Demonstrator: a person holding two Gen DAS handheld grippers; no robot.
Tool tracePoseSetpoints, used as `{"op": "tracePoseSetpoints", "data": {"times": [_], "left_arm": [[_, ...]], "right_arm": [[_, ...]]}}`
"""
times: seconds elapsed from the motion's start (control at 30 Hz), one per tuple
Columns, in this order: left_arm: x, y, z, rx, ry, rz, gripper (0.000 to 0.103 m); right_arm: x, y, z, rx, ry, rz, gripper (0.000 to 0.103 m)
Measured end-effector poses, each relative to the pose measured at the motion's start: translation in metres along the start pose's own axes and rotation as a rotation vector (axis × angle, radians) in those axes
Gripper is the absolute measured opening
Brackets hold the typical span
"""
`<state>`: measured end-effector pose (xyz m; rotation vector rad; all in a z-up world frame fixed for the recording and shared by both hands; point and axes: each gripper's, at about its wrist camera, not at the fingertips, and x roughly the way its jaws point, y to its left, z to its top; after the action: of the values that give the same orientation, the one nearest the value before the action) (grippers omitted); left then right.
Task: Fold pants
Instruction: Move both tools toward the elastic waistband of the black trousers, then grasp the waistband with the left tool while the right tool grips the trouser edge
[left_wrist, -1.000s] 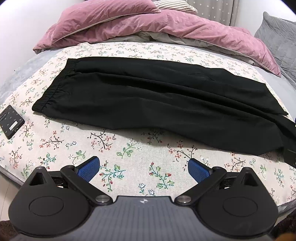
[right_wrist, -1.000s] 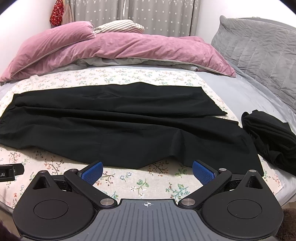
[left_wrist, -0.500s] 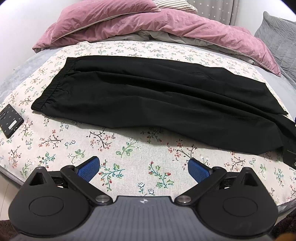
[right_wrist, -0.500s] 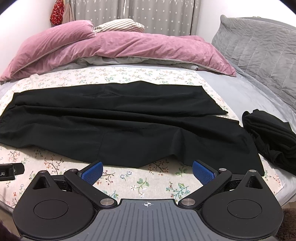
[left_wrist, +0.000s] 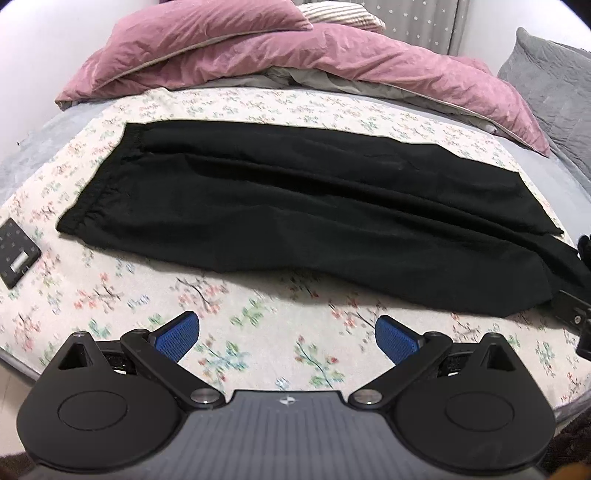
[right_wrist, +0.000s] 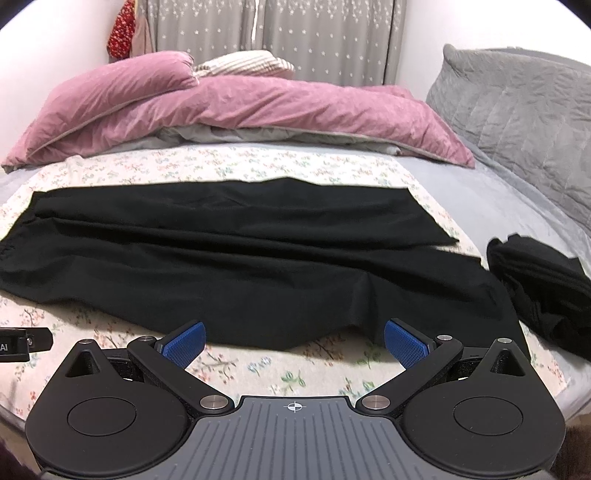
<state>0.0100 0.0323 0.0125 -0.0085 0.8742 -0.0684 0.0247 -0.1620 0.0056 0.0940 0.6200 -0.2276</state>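
Jaws wide apart on both grippers, nothing between the blue pads. Left gripper (left_wrist: 287, 332) held over the floral sheet (left_wrist: 258, 339), short of the near edge of the trousers. Right gripper (right_wrist: 293, 338) likewise over the sheet, pad tips just reaching the near hem line of the black fabric; contact cannot be told.

Black pants (left_wrist: 295, 218) laid flat and lengthwise across the bed, on the floral sheet. Elastic waistband (left_wrist: 99, 184) at the left end in the left wrist view, gathered and slightly rumpled. Legs run to the right; far leg lies straight, near leg spreads toward the front with a wavy lower edge. Same pants (right_wrist: 240, 266) in the right wrist view, leg ends toward the right, a crease running up from the near edge.

Second dark garment (right_wrist: 543, 288), bunched, just right of the leg ends, on the grey bed sheet (right_wrist: 480, 192). Small black flat device (left_wrist: 16, 258) on the floral sheet, left of the waistband, apart from it. Pink duvet (right_wrist: 258, 110) heaped behind the pants. Striped pillow (right_wrist: 243, 62) behind the duvet. Grey quilted cushion (right_wrist: 517, 103) at far right. Grey star-print curtain (right_wrist: 277, 33) at the back wall.
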Motion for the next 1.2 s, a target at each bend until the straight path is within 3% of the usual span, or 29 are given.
{"op": "tracePoseSetpoints", "data": {"times": [0.33,0.5,0.77,0.87,1.03,1.2], "left_arm": [[-0.001,0.025,0.03,-0.058,-0.046,0.073,0.103],[0.002,0.035,0.04,-0.064,-0.058,0.085,0.103],[0.013,0.063,0.057,-0.084,-0.073,0.102,0.103],[0.022,0.077,0.067,-0.085,-0.047,0.12,0.103],[0.042,0.105,0.079,-0.112,-0.018,0.153,0.103],[0.068,0.142,0.079,-0.229,0.015,0.165,0.103]], "right_arm": [[-0.003,0.019,0.019,-0.025,-0.062,0.011,0.103],[0.006,0.027,0.024,-0.055,-0.039,0.018,0.103],[0.028,0.052,0.03,-0.111,0.021,0.127,0.103],[0.035,0.056,0.034,-0.035,0.08,0.246,0.103],[0.042,0.076,0.036,-0.088,0.06,0.29,0.103],[0.062,0.099,0.033,-0.161,0.043,0.306,0.103]]}}
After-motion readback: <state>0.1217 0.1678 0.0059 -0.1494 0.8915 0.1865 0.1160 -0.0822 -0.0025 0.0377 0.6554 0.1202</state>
